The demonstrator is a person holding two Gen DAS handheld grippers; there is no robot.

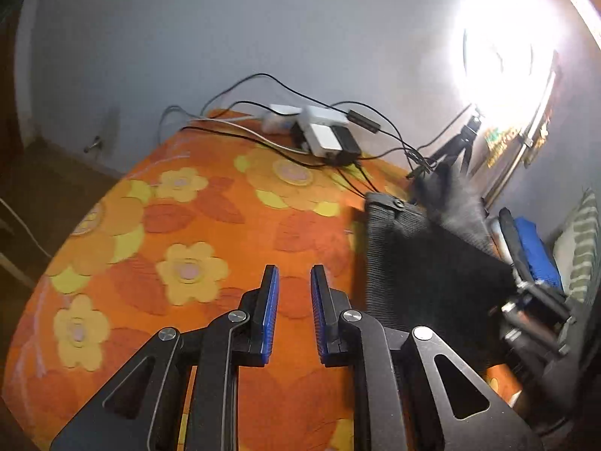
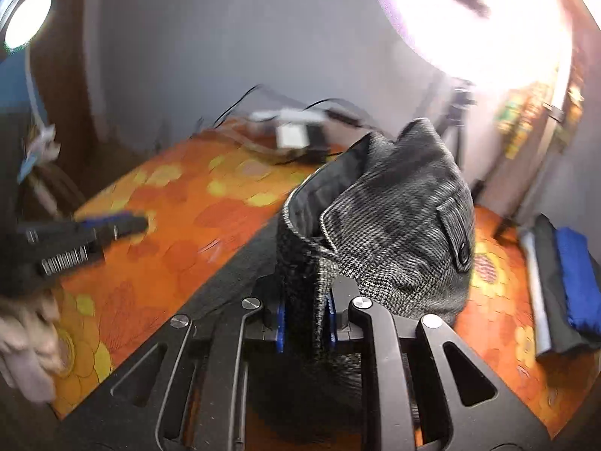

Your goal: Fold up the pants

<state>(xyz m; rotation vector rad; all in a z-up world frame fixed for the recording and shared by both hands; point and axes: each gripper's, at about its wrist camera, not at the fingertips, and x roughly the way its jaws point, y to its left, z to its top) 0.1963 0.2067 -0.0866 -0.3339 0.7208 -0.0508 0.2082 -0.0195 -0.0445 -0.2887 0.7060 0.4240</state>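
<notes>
The right gripper (image 2: 306, 323) is clamped on a bunched fold of the grey checked pants (image 2: 394, 225); the cloth stands up between its blue pads, waistband and a buttoned pocket flap lifted above the flowered orange bedspread (image 2: 180, 225), while the rest of the garment trails flat and dark across the cover beneath the gripper; how far it runs is hidden by the gripper's own frame.

The left gripper (image 1: 295, 312) hangs over bare bedspread (image 1: 188, 225), its two blue pads (image 1: 271, 315) drawn close with a narrow gap and nothing between them; from the right wrist view it shows only as a blurred dark shape at the left edge, with a pale sleeve or cloth (image 2: 26, 342) below it that I cannot make out.

In the left wrist view the pants (image 1: 420, 263) lie to the right, smeared with motion, their far end lost behind the other gripper's body.

At the far edge sit white and black boxes (image 1: 323, 135) tangled in cables; a glaring lamp (image 1: 499, 49) washes out the wall beside a tripod (image 1: 458, 146); folded dark and blue cloth (image 2: 563, 285) lies at the right edge, partly cut off.
</notes>
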